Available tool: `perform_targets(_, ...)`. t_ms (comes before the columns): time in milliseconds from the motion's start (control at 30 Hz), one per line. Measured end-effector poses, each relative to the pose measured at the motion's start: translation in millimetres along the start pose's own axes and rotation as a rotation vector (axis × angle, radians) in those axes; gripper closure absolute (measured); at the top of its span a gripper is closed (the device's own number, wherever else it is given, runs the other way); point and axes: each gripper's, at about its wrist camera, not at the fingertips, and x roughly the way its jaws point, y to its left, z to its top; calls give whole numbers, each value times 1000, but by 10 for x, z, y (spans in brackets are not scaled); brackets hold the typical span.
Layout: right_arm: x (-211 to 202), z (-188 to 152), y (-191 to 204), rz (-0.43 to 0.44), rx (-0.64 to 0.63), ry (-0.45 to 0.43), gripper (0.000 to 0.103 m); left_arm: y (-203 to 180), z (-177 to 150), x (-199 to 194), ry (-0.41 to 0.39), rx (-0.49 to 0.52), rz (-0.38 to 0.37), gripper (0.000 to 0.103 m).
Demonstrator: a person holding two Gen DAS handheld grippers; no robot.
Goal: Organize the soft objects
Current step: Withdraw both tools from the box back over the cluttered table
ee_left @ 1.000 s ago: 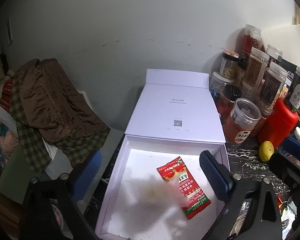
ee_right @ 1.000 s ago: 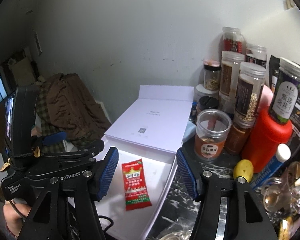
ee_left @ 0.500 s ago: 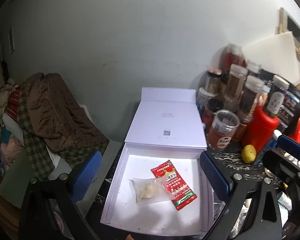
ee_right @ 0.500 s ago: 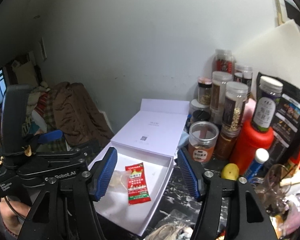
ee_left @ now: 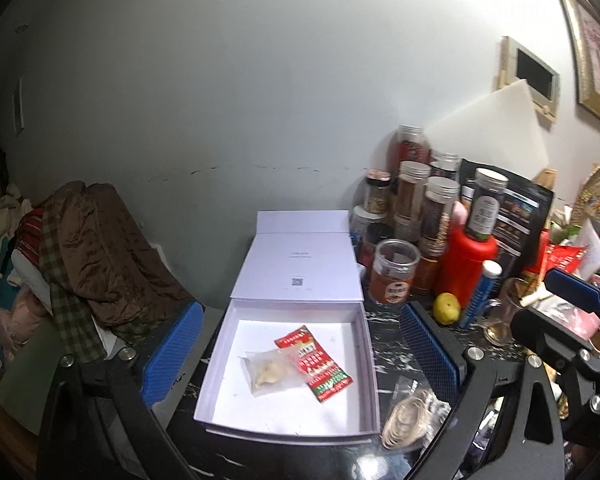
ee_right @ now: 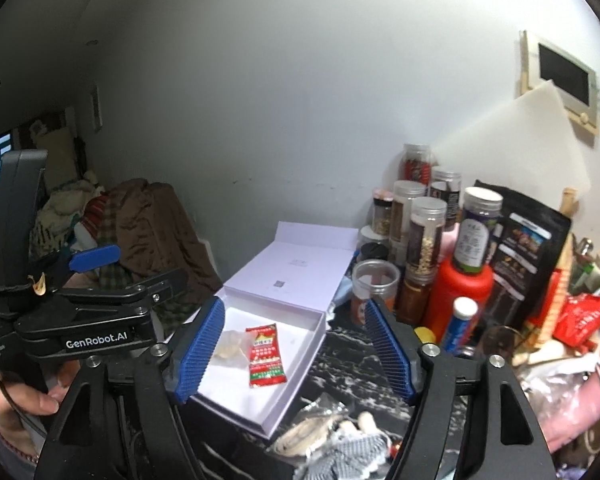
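Observation:
An open white box (ee_left: 364, 364) (ee_right: 300, 356) sits on the dark marble counter, its lid folded back against the wall. Inside lie a red snack sachet (ee_left: 314, 362) (ee_right: 265, 350) and a clear bag of pale pieces (ee_left: 270, 372) (ee_right: 230, 346) overlapping it. My left gripper (ee_left: 300, 356) hangs open above the box's near side, nothing between its blue pads. My right gripper (ee_right: 296, 348) is empty too, its jaws opening, held back from the box's right side. A clear bag of rubber bands (ee_left: 408, 420) (ee_right: 312, 426) lies right of the box.
Spice jars (ee_left: 416, 204), a red bottle (ee_left: 466, 260), a lemon (ee_left: 447, 307) and a black pouch (ee_right: 528, 256) crowd the counter right of the box. Clothes (ee_left: 100, 256) are piled on the left. A hand (ee_right: 20, 392) holds the left gripper's handle. More bags clutter the far right.
Both grippers pulled back and up from the box, so more counter shows. The clear bag, falling a second ago, now rests in the box. The right jaws stand wider.

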Motion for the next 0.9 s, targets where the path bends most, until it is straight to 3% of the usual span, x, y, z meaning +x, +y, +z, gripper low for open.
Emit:
perform_targets(367, -637, -288, -62, -40, -20, -36, 7, -346, -290, -399, 8, 39, -95, 3)
perform_targets(900, -1116, -823, -344, -111, 59, 5, 5, -779, -723, -649, 31, 86, -237, 2)
